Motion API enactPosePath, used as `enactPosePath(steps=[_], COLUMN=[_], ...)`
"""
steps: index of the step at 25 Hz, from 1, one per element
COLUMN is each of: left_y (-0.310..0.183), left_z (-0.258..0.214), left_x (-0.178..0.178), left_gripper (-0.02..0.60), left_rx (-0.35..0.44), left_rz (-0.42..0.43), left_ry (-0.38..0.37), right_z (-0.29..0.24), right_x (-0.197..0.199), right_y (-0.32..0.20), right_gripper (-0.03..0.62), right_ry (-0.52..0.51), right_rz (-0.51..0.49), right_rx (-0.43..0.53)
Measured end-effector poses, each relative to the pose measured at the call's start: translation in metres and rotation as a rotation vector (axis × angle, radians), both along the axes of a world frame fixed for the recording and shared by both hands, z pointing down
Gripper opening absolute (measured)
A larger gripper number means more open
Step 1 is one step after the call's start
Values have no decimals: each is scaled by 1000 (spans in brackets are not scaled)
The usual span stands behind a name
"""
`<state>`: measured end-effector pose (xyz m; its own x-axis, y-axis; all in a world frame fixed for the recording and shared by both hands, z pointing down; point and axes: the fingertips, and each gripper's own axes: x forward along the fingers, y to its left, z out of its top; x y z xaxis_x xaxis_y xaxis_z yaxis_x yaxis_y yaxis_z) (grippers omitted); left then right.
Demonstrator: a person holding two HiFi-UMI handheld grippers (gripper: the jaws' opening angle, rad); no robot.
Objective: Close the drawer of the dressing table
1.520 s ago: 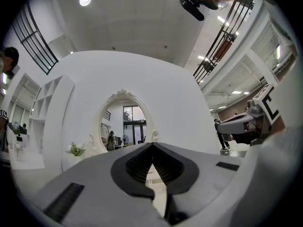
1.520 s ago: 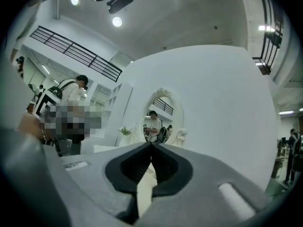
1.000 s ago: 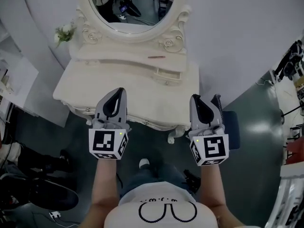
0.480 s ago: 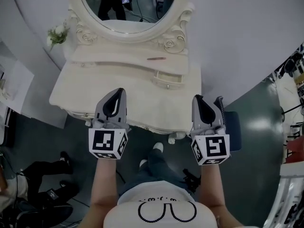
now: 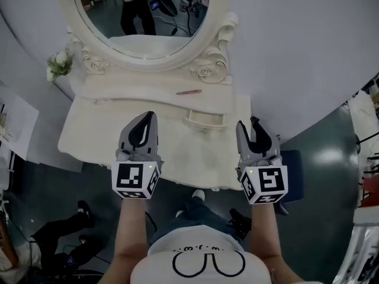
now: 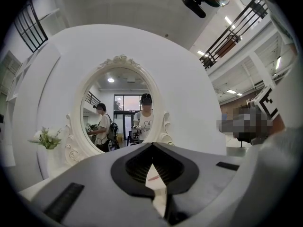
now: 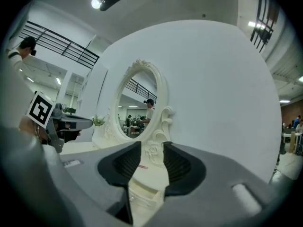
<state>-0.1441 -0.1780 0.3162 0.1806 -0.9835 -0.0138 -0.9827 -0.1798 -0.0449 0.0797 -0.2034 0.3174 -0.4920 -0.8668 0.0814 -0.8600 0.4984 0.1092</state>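
The cream dressing table [image 5: 112, 132] stands below me, and its small drawer [image 5: 205, 120] sticks out from the raised shelf. My left gripper [image 5: 147, 115] hovers over the tabletop left of the drawer; it is shut, and in the left gripper view [image 6: 152, 146] nothing is between the jaws. My right gripper [image 5: 249, 123] hangs over the table's right edge, right of the drawer. Its jaws are opening with nothing between them. In the right gripper view [image 7: 151, 146] the open drawer [image 7: 142, 190] shows low through the gap.
An oval mirror [image 5: 142, 10] rises behind the shelf, with a small flower sprig [image 5: 58, 65] at its left. A thin pink stick [image 5: 188, 92] lies on the shelf. A blue stool [image 5: 291, 165] stands by the table's right side. Another person's legs [image 5: 65, 235] are at lower left.
Both grippers have moved forward over the tabletop, nearer the drawer. The right gripper's jaws, shut before, now stand apart. The left gripper stays shut.
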Motion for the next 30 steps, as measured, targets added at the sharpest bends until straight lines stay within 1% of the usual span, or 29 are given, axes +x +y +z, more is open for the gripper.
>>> enactPosePath(steps=[3, 4, 5, 9, 14, 18, 21, 24, 30], left_y=[-21, -26, -30, -41, -48, -55, -65, -75, -83], left_z=[3, 5, 7, 16, 26, 38, 44, 50, 73], left_x=[0, 0, 0, -3, -11, -20, -31, -41, -45], left_gripper=[-2, -2, -2, -2, -2, -2, -2, -2, -2], left_rx=[-9, -12, -17, -39, -60, -87, -108, -128, -181], left_rz=[-11, -13, -14, -18, -10, 20, 48, 77, 142], left_ry=[0, -1, -1, -3, -3, 3, 11, 12, 13], right_z=[7, 10, 14, 30, 53, 73, 87, 103, 146], right_x=[0, 0, 0, -4, -17, -29, -39, -48, -62], right_y=[-24, -29, -34, -46, -49, -49, -51, -52, -46], right_gripper=[226, 252, 262, 262, 261, 253, 247, 223, 212], right_ry=[-21, -24, -26, -38, -37, -22, -19, -15, -4], right_rz=[-11, -17, -20, -22, -14, 15, 56, 95, 140], right_rx=[-33, -46, -59, -101, -165, -215, -255, -300, -412])
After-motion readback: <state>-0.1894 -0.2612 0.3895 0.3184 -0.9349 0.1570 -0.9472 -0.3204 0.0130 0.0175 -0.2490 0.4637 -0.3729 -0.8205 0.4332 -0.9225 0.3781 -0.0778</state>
